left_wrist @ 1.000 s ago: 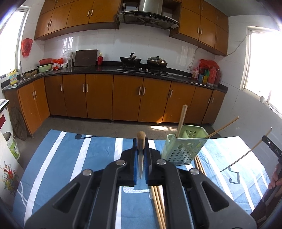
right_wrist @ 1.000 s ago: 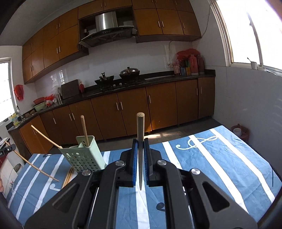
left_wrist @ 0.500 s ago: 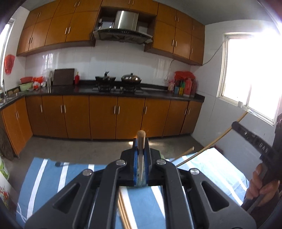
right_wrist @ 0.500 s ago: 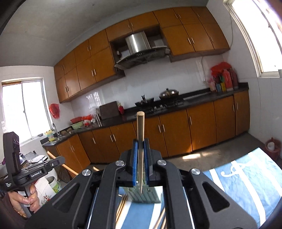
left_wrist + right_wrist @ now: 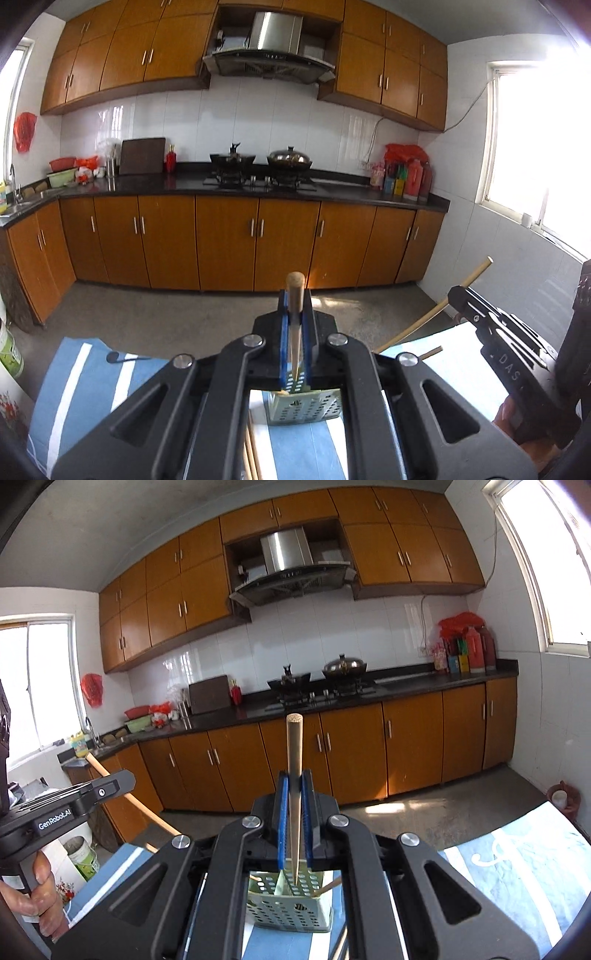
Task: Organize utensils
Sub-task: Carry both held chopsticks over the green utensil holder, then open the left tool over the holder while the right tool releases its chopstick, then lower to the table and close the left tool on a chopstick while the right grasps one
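My left gripper point(image 5: 295, 314) is shut on a wooden chopstick point(image 5: 295, 295), held upright, its thin tip just above the pale green perforated utensil holder point(image 5: 306, 408). My right gripper point(image 5: 294, 794) is shut on another wooden chopstick point(image 5: 294, 760), its tip over a compartment of the same holder point(image 5: 288, 904). A chopstick point(image 5: 327, 888) leans inside the holder. The right gripper's chopstick point(image 5: 436, 306) shows at the right of the left wrist view, and the left gripper's chopstick point(image 5: 125, 797) at the left of the right wrist view.
The holder stands on a blue and white striped cloth point(image 5: 85, 380) covering the table. Loose chopsticks point(image 5: 249, 454) lie on the cloth left of the holder. Kitchen cabinets point(image 5: 229, 240) and a stove counter are far behind. A hand point(image 5: 40, 890) holds the left tool.
Both grippers have risen and tilted until they stand over the holder, chopstick tips pointing down into it. The holder has moved from ahead of the fingers to below them.
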